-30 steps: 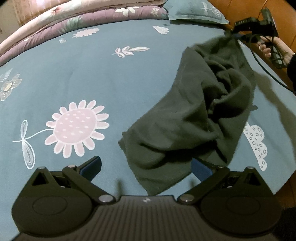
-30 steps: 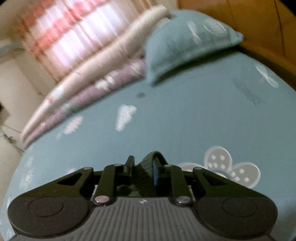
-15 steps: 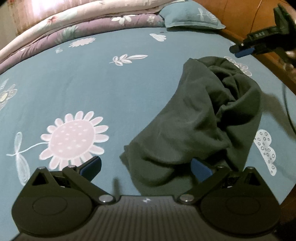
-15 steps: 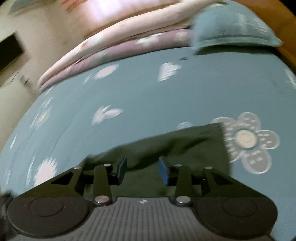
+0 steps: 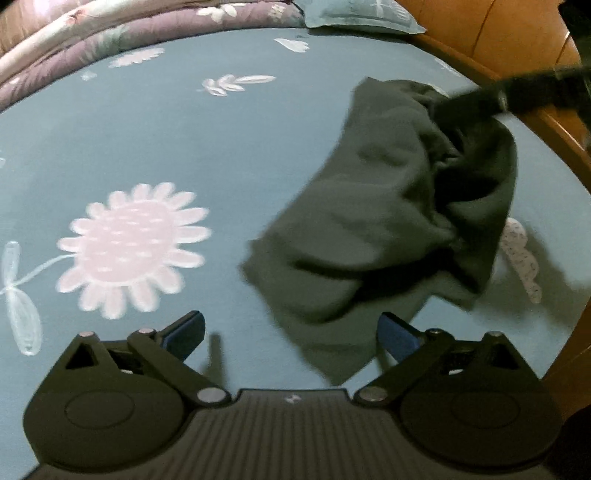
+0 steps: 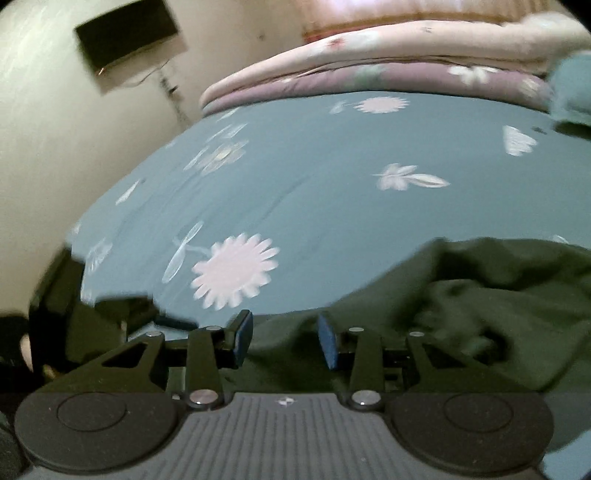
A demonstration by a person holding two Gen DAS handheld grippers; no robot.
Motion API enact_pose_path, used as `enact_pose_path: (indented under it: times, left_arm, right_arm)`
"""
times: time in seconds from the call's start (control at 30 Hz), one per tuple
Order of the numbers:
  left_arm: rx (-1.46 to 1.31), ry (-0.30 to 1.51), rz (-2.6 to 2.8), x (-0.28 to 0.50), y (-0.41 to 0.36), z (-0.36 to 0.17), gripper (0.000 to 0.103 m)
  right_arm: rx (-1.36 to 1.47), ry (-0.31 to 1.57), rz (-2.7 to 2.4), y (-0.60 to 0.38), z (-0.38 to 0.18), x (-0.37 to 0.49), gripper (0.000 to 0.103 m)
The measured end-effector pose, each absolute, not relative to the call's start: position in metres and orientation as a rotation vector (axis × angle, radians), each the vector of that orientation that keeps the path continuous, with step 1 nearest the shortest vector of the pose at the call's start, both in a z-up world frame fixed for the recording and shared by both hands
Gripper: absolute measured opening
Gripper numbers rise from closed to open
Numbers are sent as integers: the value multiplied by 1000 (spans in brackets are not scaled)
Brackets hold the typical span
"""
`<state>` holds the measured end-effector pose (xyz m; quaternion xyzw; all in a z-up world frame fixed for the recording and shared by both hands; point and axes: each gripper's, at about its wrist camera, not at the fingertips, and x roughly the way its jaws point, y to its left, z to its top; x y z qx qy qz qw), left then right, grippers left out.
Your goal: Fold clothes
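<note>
Where it lies crumpled on the teal bedsheet (image 5: 155,122), the dark green garment (image 5: 391,218) sits toward the right side of the bed, bunched into deep folds at its far end and tapering to a flatter corner that reaches down between the tips of the left tongs (image 5: 291,334). Those tongs stand wide open, their blue pads well apart on either side of that corner, gripping nothing. The right tongs (image 6: 285,338) are partly open; their jaws have just been opening, and the garment (image 6: 461,306) now lies loose beneath and beyond them with no cloth pinched between the pads. In the left wrist view the right tongs appear only as a dark blur over the garment's far right edge. A large pink daisy print (image 5: 129,247) lies on the sheet to the left of the garment, a white leaf sprig (image 5: 236,84) beyond it. Folded quilts (image 6: 388,62) in cream and mauve are stacked along the far edge of the bed, a teal pillow (image 5: 354,16) rests at the far corner, and a wooden bed frame (image 5: 491,40) curves along the right.
</note>
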<state>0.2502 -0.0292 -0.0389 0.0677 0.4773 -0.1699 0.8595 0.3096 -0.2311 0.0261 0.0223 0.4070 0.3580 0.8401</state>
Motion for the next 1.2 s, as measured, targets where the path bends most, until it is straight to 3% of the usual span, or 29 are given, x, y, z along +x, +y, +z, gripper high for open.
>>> enact_pose_path:
  times: [0.27,0.6,0.77,0.87,0.93,1.07,1.13,1.2]
  left_arm:
    - [140,951,-435,256,1,-29,99]
    - [141,870,-678,258,-26,-31,99]
    - [209,810,-768,264,-45,-35,89]
    - [267,800,-820,273,-59,-42,80]
    - [290,826,-851,273,-66,-46,60]
    - [306,861,-897,270,-74,-50,35]
    - [295,881,-896,270,-71,-50,7]
    - [275,876,-880,272,-62,-44,6]
  right_arm:
    - [-159,904,616,-170,-2,293,48]
    - [-115,978,281,-229,-22,285,45]
    - [-100,971,276,-227,-18,274,46]
    - [-91,962,277,-227,-13,270,47]
    - [-81,947,285,-228,-8,266,47]
    - [-76,915,295,-229,5,258,48]
    - [-69,894,308,-228,13,254,48]
    - [-69,873,313,-227,21,250,49]
